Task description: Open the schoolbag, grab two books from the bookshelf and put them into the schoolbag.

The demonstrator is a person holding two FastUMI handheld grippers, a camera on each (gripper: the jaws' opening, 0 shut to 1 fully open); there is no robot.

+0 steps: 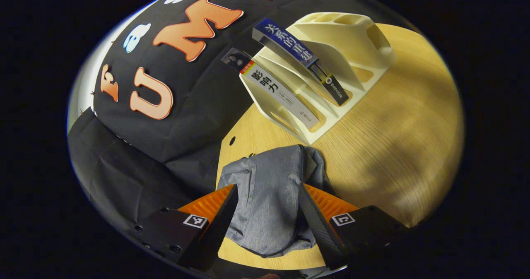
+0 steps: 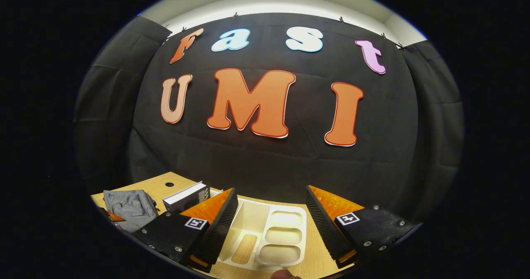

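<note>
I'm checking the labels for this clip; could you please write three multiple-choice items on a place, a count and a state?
1. Where does the grey schoolbag lie?
A. On the wooden table, before the rack
B. Inside the rack
C. On the floor

2. How many books stand in the cream bookshelf?
A. None
B. Two
C. Five

3. How is the left gripper?
A. Shut on a book
B. Open, fingers either side of the bag
C. Shut on nothing

Key: 1 A, the bag rests on the tabletop; 2 B, a white-spined book and a blue-spined book; 3 B, a wide gap shows.
</note>
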